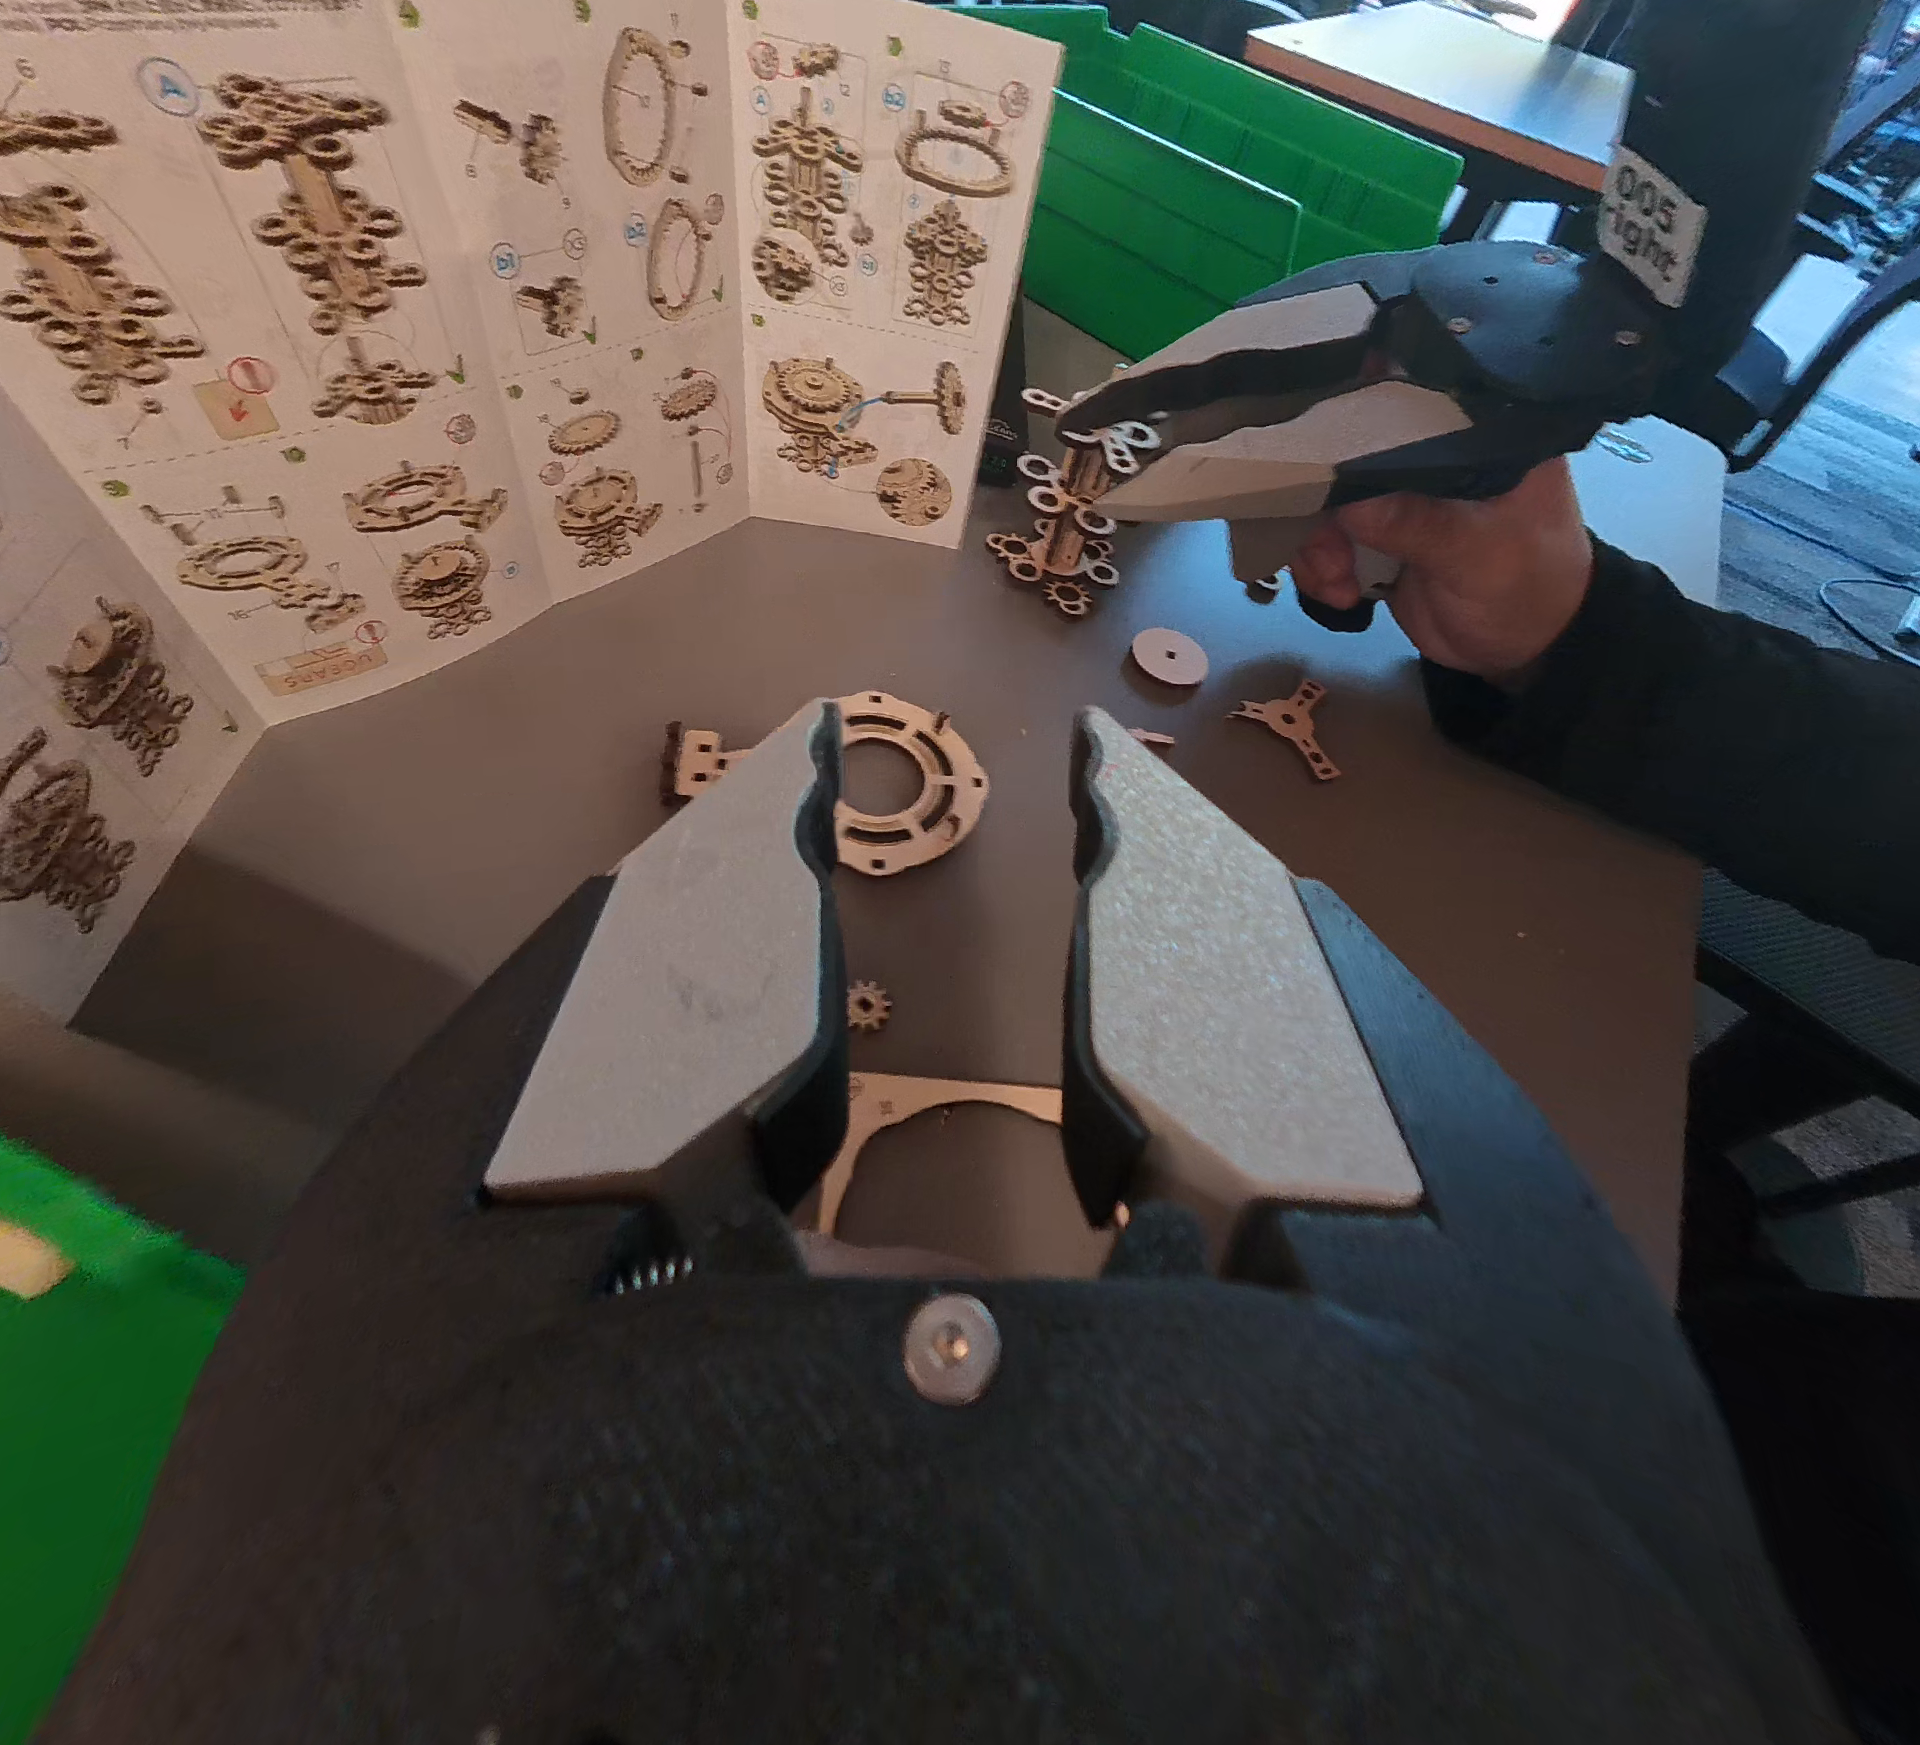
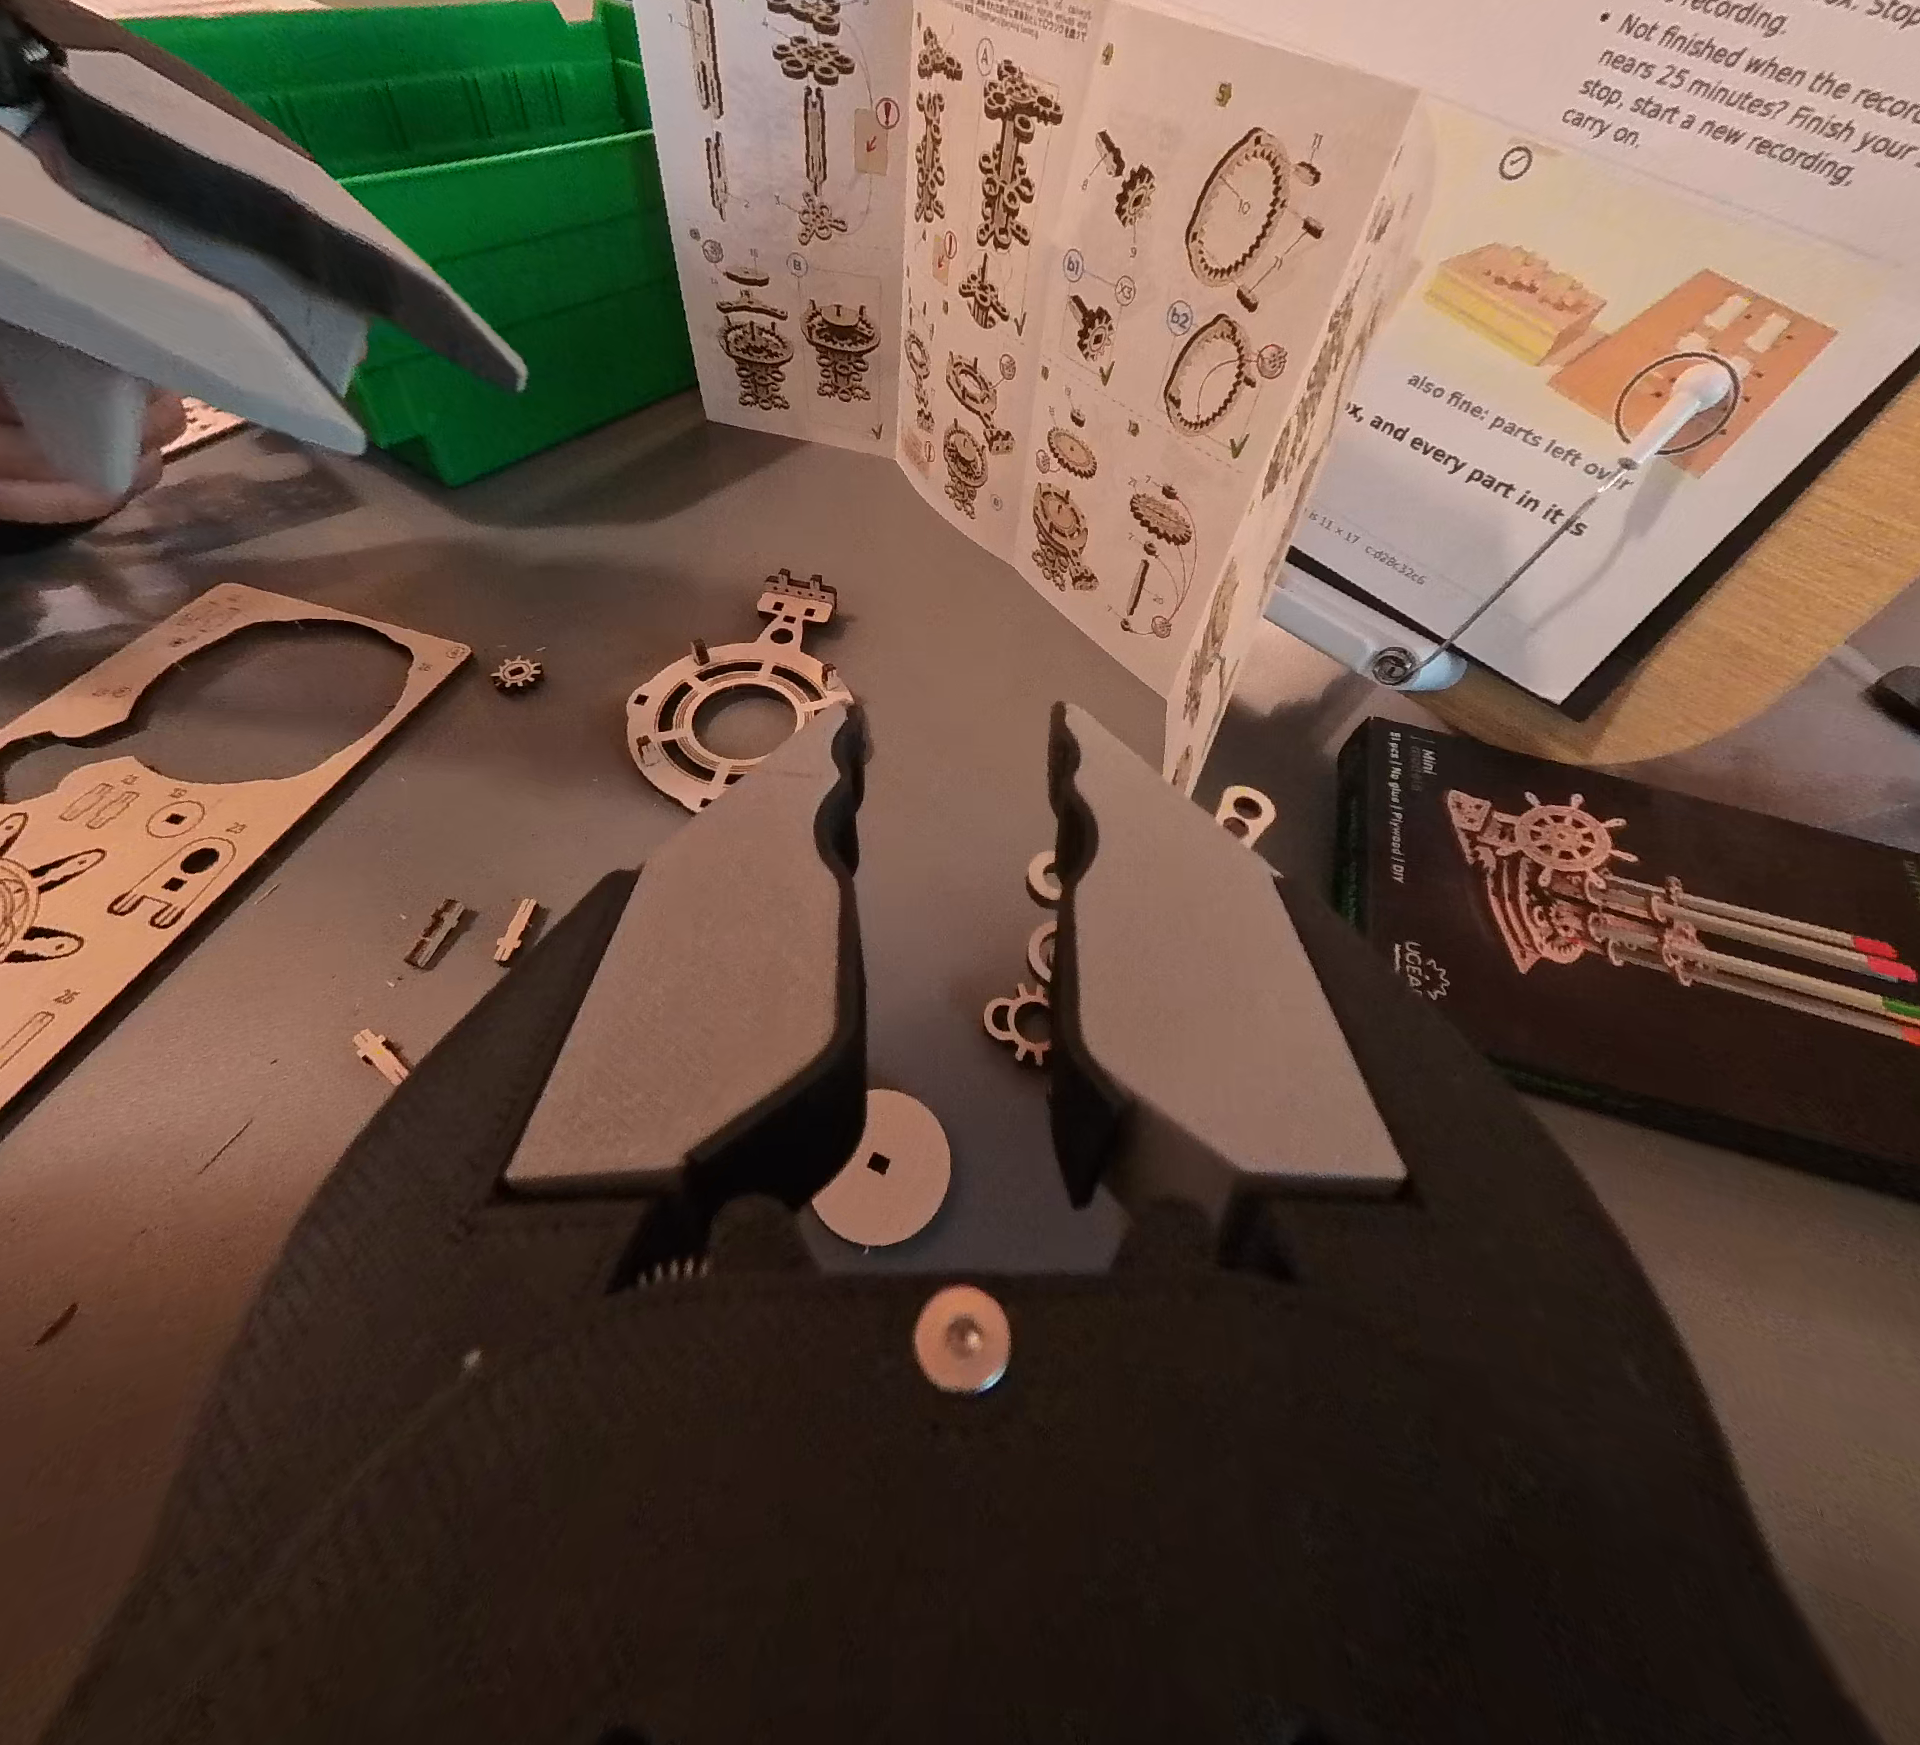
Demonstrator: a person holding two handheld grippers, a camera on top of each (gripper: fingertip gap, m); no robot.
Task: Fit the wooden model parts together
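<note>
only right view shows box [image 2: 1642, 947].

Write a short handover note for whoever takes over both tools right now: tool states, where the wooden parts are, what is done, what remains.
Left tool: open, empty, above the ring plate.
Right tool: open, tips at the top of the upright column, not clamped on it.
Parts: the column stands near the leaflet. The ring plate, small gear, disc, three-armed piece and pegs lie loose on the table. The parts sheet still holds pieces.
Done: column built.
Left: fit the loose parts, probably following the leaflet.
</note>
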